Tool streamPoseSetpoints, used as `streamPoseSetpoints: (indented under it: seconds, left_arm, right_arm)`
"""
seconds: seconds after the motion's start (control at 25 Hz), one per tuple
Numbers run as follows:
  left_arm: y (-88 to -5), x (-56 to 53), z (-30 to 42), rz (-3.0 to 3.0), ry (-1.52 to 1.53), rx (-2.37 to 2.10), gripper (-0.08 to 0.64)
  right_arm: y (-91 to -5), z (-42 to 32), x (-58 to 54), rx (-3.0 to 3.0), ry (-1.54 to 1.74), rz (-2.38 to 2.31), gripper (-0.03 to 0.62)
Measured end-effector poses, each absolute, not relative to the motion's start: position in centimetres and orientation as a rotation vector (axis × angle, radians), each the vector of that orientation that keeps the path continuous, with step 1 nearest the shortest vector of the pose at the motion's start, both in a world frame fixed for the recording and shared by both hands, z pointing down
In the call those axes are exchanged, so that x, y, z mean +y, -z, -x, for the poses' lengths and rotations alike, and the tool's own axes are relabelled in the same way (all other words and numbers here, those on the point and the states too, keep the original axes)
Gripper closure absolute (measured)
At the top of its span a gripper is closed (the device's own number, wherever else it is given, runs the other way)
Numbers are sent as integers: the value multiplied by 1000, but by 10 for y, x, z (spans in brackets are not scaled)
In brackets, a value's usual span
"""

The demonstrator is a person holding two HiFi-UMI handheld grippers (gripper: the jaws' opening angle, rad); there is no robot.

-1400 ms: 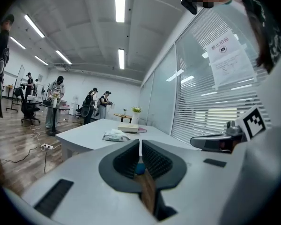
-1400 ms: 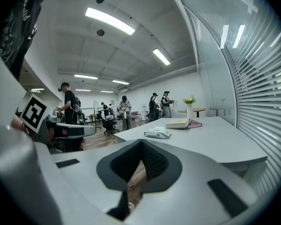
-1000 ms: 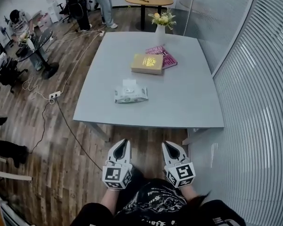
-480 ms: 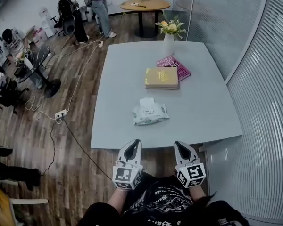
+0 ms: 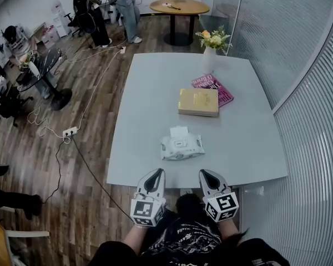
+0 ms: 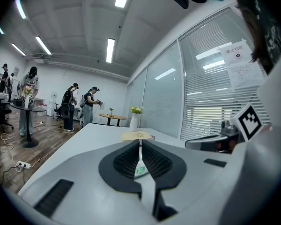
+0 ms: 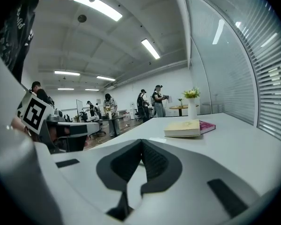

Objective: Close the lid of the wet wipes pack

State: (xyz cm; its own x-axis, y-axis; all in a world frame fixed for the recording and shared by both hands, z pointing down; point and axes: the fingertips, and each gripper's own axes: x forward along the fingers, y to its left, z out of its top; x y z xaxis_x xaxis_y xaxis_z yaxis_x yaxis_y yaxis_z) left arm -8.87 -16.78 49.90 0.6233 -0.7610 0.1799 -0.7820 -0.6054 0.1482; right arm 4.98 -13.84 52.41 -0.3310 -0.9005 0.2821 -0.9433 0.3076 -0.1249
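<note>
The white wet wipes pack lies flat near the front of the grey table, its small lid flap standing open on the far side. My left gripper and right gripper hover side by side at the table's near edge, both short of the pack and both shut with nothing held. In the left gripper view the jaws meet at their tips, and a sliver of the pack shows through the slit. The right gripper hides the pack in its own view.
A yellow book lies on a pink book beyond the pack, with a white vase of flowers at the far edge. A blinds-covered glass wall runs along the right. Cables and a power strip lie on the floor at left; people stand far back.
Both grippers have moved forward together, from well short of the table to its near edge. The table and pack now sit closer and more central in view. Both jaws stayed shut.
</note>
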Motion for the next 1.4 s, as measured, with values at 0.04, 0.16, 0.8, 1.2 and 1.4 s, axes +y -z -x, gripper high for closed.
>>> streamPoseSetpoints:
  seconds: [0.04, 0.16, 0.8, 1.2, 1.4]
  left_arm:
    - [-500, -174, 88, -2618, -141, -1282, 541]
    - [-506, -193, 84, -2560, -149, -1318, 541]
    - [-549, -303, 39, -2400, -274, -1391, 541]
    - [-609, -332, 36, -2223, -363, -1308, 541]
    - [-640, -337, 35, -2108, -351, -1238, 541]
  right_arm:
    - [-524, -53, -146, -2415, -417, -1713, 594]
    - [-531, -63, -170, -2420, -460, -1685, 594]
    - [-544, -110, -322, -2510, -584, -1418, 592]
    - [-599, -89, -381, -2426, -851, -1067, 476]
    - [-625, -76, -395, -2376, -878, -931, 391]
